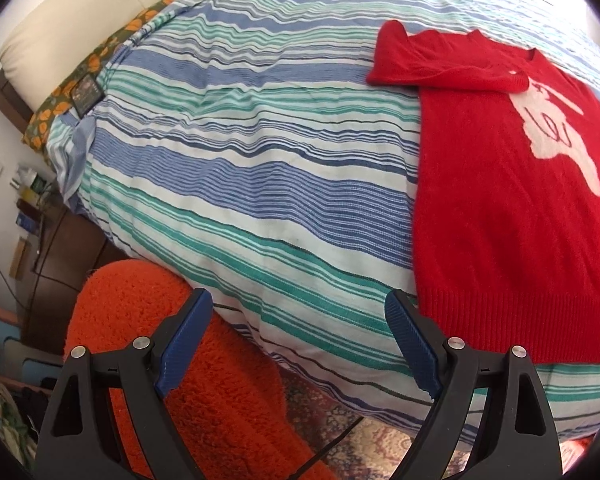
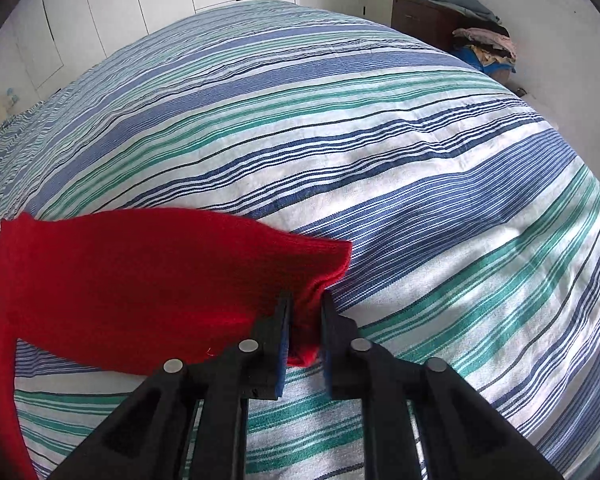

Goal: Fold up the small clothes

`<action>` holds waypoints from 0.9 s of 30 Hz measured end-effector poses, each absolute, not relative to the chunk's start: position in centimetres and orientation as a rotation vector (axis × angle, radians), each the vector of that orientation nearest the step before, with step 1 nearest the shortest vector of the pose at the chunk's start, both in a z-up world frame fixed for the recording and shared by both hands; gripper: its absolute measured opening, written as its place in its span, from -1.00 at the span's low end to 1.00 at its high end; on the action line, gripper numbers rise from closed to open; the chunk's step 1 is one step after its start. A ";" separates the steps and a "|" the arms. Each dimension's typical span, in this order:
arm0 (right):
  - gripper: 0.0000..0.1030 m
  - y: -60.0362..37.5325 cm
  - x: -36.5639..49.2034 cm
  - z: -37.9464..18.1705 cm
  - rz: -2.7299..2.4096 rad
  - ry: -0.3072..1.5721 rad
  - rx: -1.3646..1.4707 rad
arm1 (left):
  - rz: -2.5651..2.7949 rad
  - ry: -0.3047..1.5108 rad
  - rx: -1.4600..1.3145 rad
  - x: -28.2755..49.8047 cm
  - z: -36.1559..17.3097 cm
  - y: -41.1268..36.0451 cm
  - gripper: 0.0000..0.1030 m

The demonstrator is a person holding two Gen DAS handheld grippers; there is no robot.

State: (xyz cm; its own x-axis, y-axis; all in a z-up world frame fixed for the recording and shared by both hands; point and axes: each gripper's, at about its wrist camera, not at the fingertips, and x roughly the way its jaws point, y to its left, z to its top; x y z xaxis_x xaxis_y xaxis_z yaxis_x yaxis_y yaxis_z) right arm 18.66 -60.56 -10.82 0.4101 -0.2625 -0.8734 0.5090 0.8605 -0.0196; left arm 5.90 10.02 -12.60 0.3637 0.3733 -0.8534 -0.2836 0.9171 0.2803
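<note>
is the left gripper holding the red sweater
No, the left gripper is open with nothing between its fingers, beside the red sweater on the striped bedspread.

sweater body: red sweater [image 1: 500,220] cut off by right picture edge
sleeve cuff: end hidden between right gripper [image 2: 305,300] fingers

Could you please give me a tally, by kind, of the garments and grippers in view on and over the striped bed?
Red sweater, lying on the striped bedcover: 1
Open gripper, the left gripper: 1
Gripper shut on the sweater's sleeve, the right gripper: 1
Total: 3
</note>
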 end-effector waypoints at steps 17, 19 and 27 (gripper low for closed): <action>0.43 -42.8 7.3 -6.2 -0.094 0.909 0.256 | -0.163 1.120 -0.123 27.9 -7.3 5.9 0.71; 0.43 -39.7 6.6 -7.1 -0.041 0.935 0.250 | -0.159 1.174 -0.129 30.7 -9.8 5.1 0.60; 0.43 -35.0 7.5 -9.9 0.078 1.006 0.089 | -0.331 1.259 -0.119 32.6 -15.1 0.1 0.55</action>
State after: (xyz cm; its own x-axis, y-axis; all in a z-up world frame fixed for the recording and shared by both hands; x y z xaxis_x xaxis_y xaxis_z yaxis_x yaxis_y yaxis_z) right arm 7.50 -34.99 -9.87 0.5329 0.1062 -0.8395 -0.0240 0.9936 0.1105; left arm 32.61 0.09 -15.08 0.2662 -0.3094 -0.9129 0.1793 0.9464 -0.2685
